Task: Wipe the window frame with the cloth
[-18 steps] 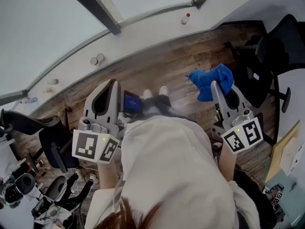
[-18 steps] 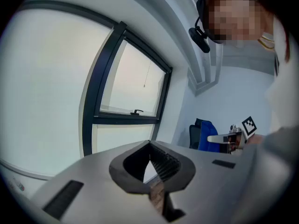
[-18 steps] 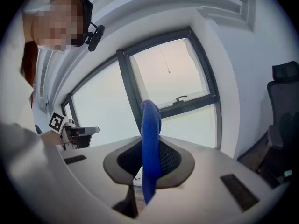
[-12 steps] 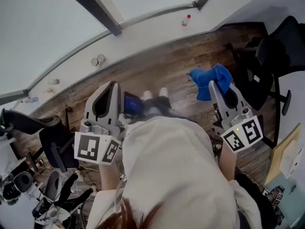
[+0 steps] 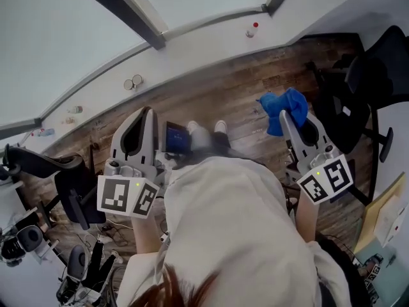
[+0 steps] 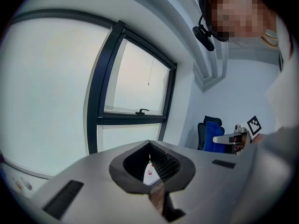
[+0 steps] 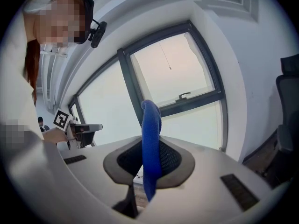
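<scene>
Fingers (image 5: 151,133) of the left gripper (image 5: 146,112) are seen closed on nothing, held well short of the window frame (image 5: 128,15) and barely shifted from a moment ago. Further right, the right gripper (image 5: 285,116) is clamped on the blue cloth (image 5: 293,101), carried only slightly nearer the frame. No contact is made, so wiping is judged not yet begun.
</scene>
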### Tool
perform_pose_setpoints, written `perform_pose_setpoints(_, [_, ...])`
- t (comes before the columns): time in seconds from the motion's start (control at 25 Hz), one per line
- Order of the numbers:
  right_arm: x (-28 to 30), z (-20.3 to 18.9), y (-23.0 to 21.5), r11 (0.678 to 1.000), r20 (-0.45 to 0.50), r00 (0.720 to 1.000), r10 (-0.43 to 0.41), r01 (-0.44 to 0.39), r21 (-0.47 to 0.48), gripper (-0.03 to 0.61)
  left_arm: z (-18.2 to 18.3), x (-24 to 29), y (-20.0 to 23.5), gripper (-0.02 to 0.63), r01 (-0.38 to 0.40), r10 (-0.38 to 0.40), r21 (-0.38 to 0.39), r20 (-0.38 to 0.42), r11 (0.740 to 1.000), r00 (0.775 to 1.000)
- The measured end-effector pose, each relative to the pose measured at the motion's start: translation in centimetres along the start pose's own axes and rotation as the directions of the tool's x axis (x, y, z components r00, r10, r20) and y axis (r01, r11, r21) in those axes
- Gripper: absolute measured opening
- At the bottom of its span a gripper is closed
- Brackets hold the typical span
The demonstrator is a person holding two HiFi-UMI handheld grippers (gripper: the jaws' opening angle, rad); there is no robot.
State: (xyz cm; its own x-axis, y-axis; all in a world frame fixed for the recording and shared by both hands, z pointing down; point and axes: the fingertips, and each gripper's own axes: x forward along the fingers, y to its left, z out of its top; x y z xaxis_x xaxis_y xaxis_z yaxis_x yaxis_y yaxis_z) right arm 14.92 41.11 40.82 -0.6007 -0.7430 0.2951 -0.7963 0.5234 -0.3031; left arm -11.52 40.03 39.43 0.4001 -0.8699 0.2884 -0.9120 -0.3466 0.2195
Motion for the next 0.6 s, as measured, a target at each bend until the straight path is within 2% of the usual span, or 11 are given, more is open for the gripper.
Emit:
perform_pose_setpoints(0.12, [0.6, 0.2, -0.8, 0.999, 0.017, 1.0, 0.018, -0.018, 0.039, 0.054, 0.5, 0.8, 0.6, 0.009, -0.021, 0.021, 0.016, -0.008, 1.0, 1.0])
perform_pose_setpoints(0.36, [5.4, 1.8, -4.8, 0.995, -0.001, 1.0, 0.018, -0.018, 0.099, 0.054, 2.6, 6.4, 3.9, 0.009, -0.054, 0.054, 0.006, -0.009, 0.999, 0.998])
perform_pose_setpoints(0.48, [8.9, 3.0, -5.7, 0.995, 0.007, 1.0, -0.008, 0.007, 0.101, 0.054, 3.9, 8.6, 6.7, 0.009, -0.04, 0.04, 0.007, 0.003, 0.999, 0.999])
perform_pose_setpoints(0.6, [13.5, 4.6, -5.9, 0.995, 0.024, 0.999, -0.036, 0.034, 0.096, 0.054, 4.9, 11.3, 9.5, 0.009, 0.011, -0.011, -0.001, -0.004, 1.0, 1.0])
